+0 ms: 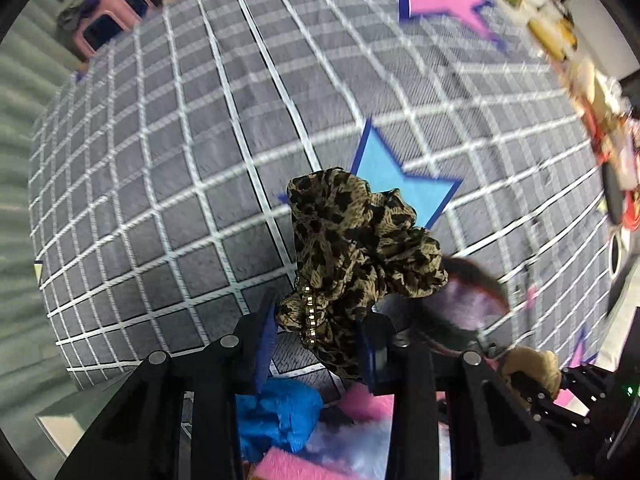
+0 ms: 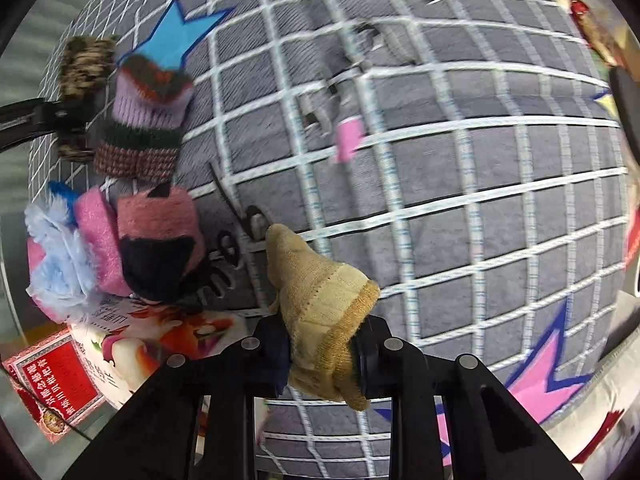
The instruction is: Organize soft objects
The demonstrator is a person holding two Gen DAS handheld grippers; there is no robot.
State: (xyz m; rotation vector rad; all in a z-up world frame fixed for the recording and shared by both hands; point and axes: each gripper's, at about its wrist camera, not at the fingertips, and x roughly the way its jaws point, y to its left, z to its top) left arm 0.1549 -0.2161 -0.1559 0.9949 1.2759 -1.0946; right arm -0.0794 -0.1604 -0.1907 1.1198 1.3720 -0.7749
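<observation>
While the grid-patterned rug (image 1: 160,200) is filling both views, only the right view is showing the folded knitwear row (image 2: 148,120); the left hand-held gripper (image 1: 316,344) is clamping a leopard scarf (image 1: 360,240), the right hand-held gripper (image 2: 320,356) a tan sock (image 2: 320,292).

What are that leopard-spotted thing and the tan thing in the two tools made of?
The leopard-print piece looks like thin woven fabric, matte and crumpled into gathers, with a row of small gold beads. The tan piece looks like knitted yarn, probably cotton or wool: ribbed stitches and a fuzzy, darker cuff edge.
</observation>
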